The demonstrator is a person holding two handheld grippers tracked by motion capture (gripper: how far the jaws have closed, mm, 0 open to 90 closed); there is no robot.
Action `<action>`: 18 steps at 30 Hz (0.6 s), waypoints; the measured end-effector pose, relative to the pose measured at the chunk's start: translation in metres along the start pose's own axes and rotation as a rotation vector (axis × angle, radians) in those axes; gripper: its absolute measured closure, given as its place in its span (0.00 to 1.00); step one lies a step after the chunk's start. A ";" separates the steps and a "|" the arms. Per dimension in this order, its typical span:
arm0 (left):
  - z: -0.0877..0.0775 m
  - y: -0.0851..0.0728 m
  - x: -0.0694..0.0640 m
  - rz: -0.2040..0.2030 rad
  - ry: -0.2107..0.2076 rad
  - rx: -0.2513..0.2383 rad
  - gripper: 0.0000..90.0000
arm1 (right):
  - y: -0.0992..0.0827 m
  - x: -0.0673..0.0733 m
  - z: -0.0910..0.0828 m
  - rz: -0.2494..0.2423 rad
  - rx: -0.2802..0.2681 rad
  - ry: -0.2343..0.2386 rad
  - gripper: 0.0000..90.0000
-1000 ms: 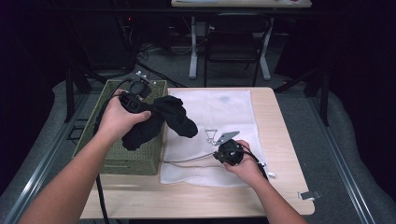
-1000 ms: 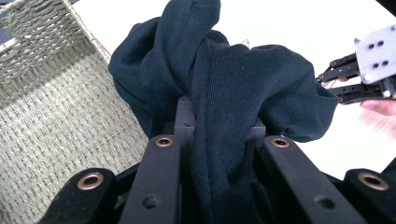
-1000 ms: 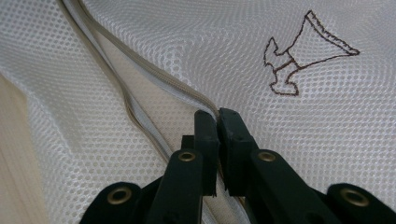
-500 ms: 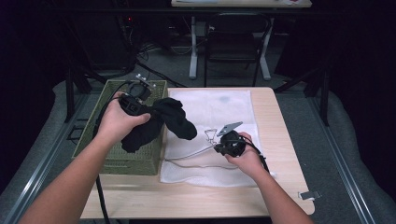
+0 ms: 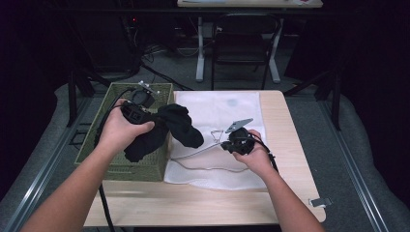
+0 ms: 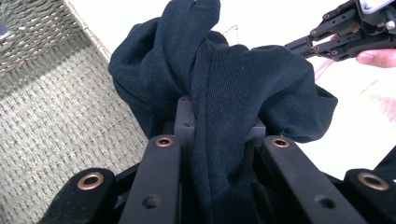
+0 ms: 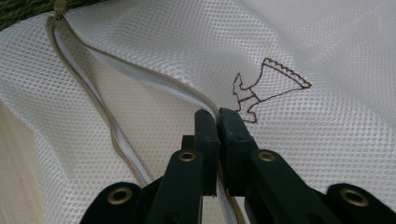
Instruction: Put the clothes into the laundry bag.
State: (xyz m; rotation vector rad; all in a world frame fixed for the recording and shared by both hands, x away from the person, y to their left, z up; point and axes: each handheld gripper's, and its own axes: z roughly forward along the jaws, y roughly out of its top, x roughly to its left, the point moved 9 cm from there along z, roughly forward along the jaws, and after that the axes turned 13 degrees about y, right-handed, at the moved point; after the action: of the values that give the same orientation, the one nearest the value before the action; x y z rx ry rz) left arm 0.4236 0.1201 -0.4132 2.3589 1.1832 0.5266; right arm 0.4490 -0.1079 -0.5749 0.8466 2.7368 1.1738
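Risk assessment, garment-into-bag stage. Dark garment (image 5: 167, 128) clamped in left gripper (image 6: 219, 126), jaws closed on a thick fold of the cloth; hangs left of centre in the high view, over the right rim of the green woven basket (image 5: 99, 157), one lobe drooping toward the white mesh laundry bag (image 5: 217, 113). Right gripper (image 7: 218, 116) at centre-right of the high view, jaws pressed together on the upper zipper edge (image 7: 154, 79) of the bag, lifting it off the lower edge to form a mouth.

Likely faults from here:
- Mouth too narrow: bulky, bunched cloth probably catches on the lifted edge and pushes the bag along the wooden table (image 5: 285, 125).
- Thin pinch on the mesh: edge may slip out under sideways load, closing the mouth.
- Loose lobe outside the grip: may drape over the zipper instead of entering.
- Early release: garment drops onto the bag or back into the basket.
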 end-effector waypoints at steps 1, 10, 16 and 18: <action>0.000 -0.001 -0.001 0.001 0.001 -0.006 0.84 | 0.000 0.000 0.000 0.001 -0.001 -0.003 0.96; 0.002 -0.010 -0.006 -0.011 -0.013 -0.021 0.85 | 0.008 -0.001 -0.007 -0.022 -0.004 -0.014 0.96; 0.003 -0.018 -0.008 -0.011 -0.021 -0.016 0.85 | 0.012 -0.002 -0.009 -0.025 -0.008 -0.016 0.96; 0.003 -0.020 -0.008 -0.011 -0.024 -0.015 0.84 | 0.014 -0.002 -0.010 -0.025 -0.010 -0.014 0.96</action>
State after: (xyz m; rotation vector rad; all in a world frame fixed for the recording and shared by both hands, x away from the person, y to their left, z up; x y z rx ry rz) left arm 0.4077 0.1234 -0.4280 2.3382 1.1767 0.5001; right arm 0.4544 -0.1076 -0.5587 0.8142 2.7199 1.1712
